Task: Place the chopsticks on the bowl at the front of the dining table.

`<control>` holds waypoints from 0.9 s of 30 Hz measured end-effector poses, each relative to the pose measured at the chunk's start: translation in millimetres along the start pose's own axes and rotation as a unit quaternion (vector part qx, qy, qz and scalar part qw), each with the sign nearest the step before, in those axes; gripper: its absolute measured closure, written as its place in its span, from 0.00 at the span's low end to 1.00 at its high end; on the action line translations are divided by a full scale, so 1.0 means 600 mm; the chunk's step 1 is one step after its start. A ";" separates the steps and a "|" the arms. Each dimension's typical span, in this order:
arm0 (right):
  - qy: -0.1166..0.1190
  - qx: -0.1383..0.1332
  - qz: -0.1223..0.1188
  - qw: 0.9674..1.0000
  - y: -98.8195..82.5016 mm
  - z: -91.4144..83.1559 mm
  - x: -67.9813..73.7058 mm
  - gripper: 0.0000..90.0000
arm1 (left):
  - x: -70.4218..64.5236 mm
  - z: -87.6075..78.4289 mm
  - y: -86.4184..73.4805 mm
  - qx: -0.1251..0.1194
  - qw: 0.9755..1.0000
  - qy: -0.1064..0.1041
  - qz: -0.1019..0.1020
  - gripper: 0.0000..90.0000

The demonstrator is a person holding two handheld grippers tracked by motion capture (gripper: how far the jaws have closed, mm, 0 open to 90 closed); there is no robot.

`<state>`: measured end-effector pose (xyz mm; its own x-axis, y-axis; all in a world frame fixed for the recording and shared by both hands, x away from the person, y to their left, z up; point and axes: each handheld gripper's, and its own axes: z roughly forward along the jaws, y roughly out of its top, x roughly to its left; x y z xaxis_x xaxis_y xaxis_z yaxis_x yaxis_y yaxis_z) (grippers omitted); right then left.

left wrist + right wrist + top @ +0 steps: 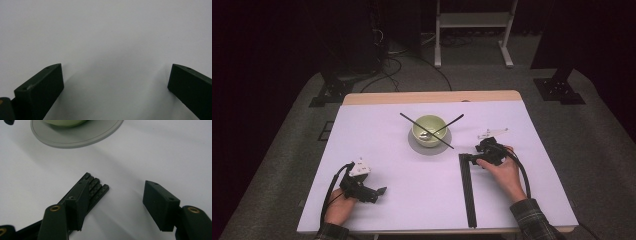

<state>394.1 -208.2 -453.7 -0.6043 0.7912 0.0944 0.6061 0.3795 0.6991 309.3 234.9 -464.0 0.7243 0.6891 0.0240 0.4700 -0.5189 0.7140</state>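
Observation:
A pale green bowl [429,129] stands on a grey round plate [417,145] in the middle of the white table. Two thin black sticks [439,131] lie crossed over the bowl's rim. A long bundle of black ribbed strips [468,190] lies to the right of centre, running toward the front edge. My right gripper [472,158] is open at the bundle's far end. In the right gripper view its left jaw hovers over the strip ends [98,188], and the gap of the right gripper [117,183] holds only bare table. My left gripper [380,191] rests open at the front left, and the left gripper [116,66] has nothing between its jaws.
The plate's rim [75,141] lies just beyond the right gripper. Past the table's wooden far edge [432,97] are grey floor, cables and a white stand [472,30]. White tabletop [377,145] stretches between the two hands.

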 end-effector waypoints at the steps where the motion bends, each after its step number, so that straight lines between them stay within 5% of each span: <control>1: -0.002 0.001 -0.002 1.000 0.000 0.001 0.000 0.40 | 0.000 0.000 0.000 0.000 1.000 0.000 0.000 0.00; 13: -0.026 0.009 -0.009 1.000 -0.003 -0.004 -0.006 0.40 | 0.000 0.000 0.000 0.000 1.000 0.000 0.000 0.00; 27: -0.010 -0.012 0.005 1.000 -0.004 -0.025 -0.009 0.39 | 0.000 0.000 0.000 0.000 1.000 0.000 0.000 0.00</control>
<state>388.2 -220.6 -444.9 -0.5878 0.8042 0.0881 0.5997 0.3600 0.7146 309.3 234.8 -464.0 0.7241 0.6893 0.0242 0.4700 -0.5187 0.7142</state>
